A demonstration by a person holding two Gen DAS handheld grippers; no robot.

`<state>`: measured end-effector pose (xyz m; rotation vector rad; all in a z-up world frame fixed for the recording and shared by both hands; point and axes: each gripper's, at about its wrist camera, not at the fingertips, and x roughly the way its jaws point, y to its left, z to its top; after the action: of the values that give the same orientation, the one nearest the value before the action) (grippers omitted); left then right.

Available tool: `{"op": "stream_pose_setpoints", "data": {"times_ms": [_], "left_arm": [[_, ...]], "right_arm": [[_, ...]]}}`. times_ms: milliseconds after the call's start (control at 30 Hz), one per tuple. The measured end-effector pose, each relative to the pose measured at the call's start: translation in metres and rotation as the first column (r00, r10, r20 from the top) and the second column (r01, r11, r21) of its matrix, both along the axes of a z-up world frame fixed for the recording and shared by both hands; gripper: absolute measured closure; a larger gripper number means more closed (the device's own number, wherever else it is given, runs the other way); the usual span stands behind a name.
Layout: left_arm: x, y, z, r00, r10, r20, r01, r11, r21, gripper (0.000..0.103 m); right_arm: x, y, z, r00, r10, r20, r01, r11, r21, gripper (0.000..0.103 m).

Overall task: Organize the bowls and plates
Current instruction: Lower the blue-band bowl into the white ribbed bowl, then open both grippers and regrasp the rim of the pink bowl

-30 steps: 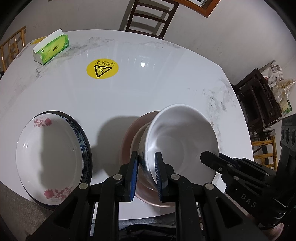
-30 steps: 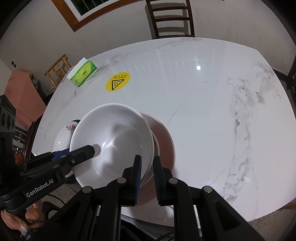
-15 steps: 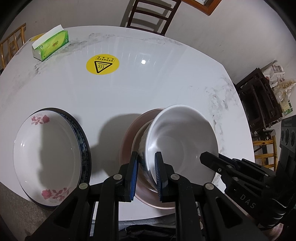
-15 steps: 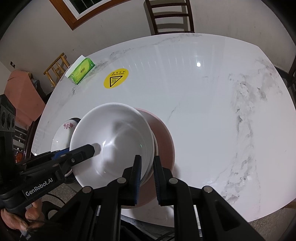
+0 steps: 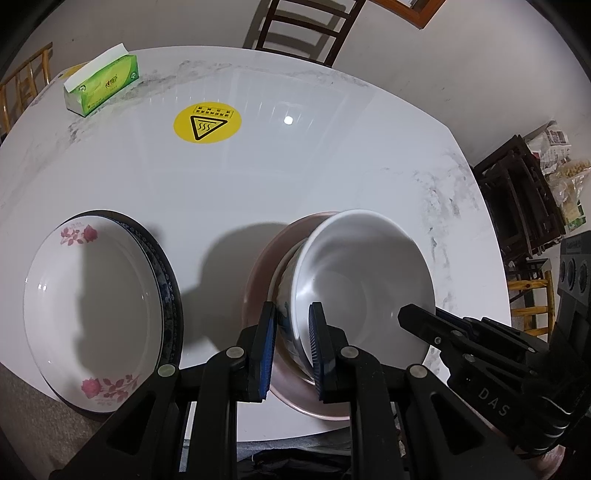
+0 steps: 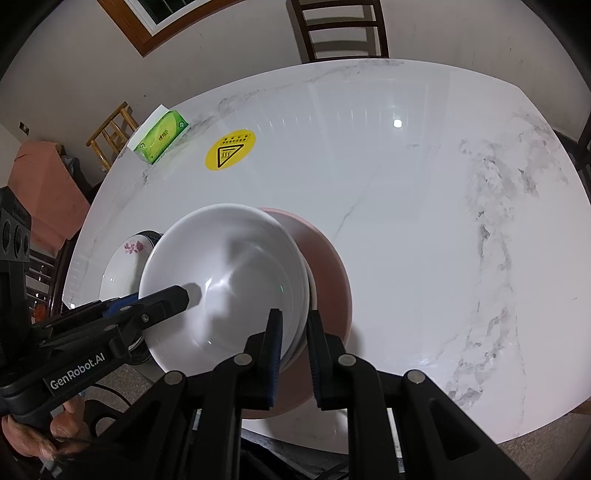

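Two grippers, left gripper (image 5: 292,345) and right gripper (image 6: 294,354), each clamped opposite rims of the white bowl (image 5: 364,280) above the pink plate (image 6: 328,273); flowered plate (image 5: 92,291) left of it

A green tissue box (image 5: 101,88) sits far left on the marble counter (image 5: 332,166), near a yellow warning sticker (image 5: 207,123); a dark chair (image 5: 306,27) stands beyond.
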<state>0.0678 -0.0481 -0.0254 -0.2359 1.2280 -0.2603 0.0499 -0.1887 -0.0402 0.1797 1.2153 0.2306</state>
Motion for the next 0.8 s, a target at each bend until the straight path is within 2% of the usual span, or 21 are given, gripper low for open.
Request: {"op": "stream_pose_setpoints", "data": {"times_ms": [500, 800], "left_arm": [[0.0024, 0.0002, -0.0028, 1.000, -0.002, 0.002, 0.002, 1.000, -0.006, 0.089], [0.0021, 0.0003, -0.0034, 1.000, -0.002, 0.002, 0.002, 1.000, -0.009, 0.085]], "right_arm": [[0.0004, -0.0001, -0.0034, 1.000, -0.007, 0.000, 0.007, 1.000, 0.004, 0.088], [0.0011, 0.0001, -0.0029, 1.000, -0.013, -0.003, 0.013, 1.000, 0.007, 0.087]]}}
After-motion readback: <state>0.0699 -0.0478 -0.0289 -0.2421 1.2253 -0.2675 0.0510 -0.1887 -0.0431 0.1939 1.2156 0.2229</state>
